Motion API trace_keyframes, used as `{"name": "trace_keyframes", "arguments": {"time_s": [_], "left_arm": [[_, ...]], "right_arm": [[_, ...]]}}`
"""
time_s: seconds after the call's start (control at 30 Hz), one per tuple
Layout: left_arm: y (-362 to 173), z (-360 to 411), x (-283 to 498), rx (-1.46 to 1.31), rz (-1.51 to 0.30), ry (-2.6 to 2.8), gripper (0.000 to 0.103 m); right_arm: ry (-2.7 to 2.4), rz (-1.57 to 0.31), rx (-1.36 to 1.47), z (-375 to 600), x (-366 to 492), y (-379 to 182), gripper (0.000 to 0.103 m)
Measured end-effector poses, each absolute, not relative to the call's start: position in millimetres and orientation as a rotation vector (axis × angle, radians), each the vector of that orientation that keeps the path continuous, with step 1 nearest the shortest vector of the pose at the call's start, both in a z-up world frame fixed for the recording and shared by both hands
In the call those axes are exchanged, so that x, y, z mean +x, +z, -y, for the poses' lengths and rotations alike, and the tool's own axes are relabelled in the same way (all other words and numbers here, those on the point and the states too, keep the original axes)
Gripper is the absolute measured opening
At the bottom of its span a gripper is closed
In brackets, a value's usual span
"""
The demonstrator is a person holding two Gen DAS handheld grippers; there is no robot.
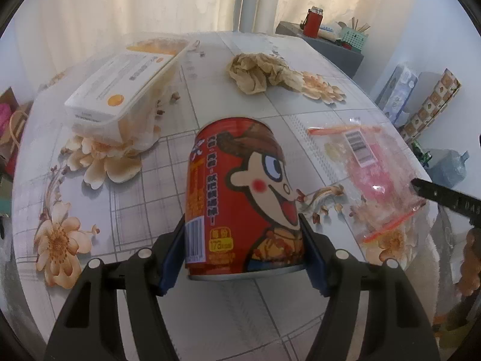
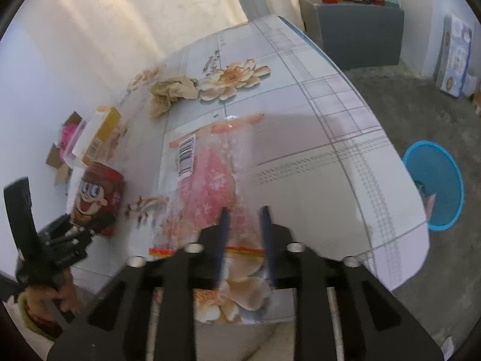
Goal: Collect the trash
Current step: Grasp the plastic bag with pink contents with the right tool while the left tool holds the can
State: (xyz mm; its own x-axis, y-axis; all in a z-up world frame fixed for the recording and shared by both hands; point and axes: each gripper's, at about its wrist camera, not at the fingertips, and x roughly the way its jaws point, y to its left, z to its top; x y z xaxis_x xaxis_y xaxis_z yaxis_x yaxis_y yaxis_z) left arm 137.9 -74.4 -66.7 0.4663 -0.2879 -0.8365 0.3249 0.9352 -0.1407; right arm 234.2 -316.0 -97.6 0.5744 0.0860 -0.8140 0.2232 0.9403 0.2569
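Red drink can (image 1: 240, 198): standing upright near the middle of the flowered table (image 1: 150, 180), the left gripper (image 1: 240, 258) clamping its lower body between blue pads, jaws spread to the can's width, ready for lifting.

Clear zip bag (image 2: 207, 180): lying flat beside the can; the right gripper (image 2: 245, 246) is angling steeply down over its near edge, jaws narrowly parted. No pinch on the film is visible.

Crumpled paper (image 1: 258, 72) and plastic food box (image 1: 120, 90): waiting farther back.

Blue bin (image 2: 433, 186): sitting on the floor past the table edge, likely the destination.
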Motion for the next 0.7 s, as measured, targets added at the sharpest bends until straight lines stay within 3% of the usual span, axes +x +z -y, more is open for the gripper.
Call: {"name": "trace_keyframes", "arguments": {"time_s": [0.07,0.37,0.6,0.7], "left_arm": [[-65.0,73.4,142.5,0.030,-1.028,-0.375,0.066],[-60.9,71.5,151.4,0.016,-0.993,-0.368,0.066],[-63.3,71.9,155.4,0.004,-0.997,-0.383,0.066],[-66.6,71.7,157.7,0.003,-1.005,-0.391,0.066]], "right_arm": [[-0.103,-0.931,0.331,314.7,230.6,-91.9,0.053],[-0.042,-0.899,0.268,287.7,244.9,-81.5,0.069],[-0.065,-0.946,0.149,258.3,264.2,-104.7,0.066],[-0.112,-0.968,0.040,245.6,267.0,-116.0,0.051]]}}
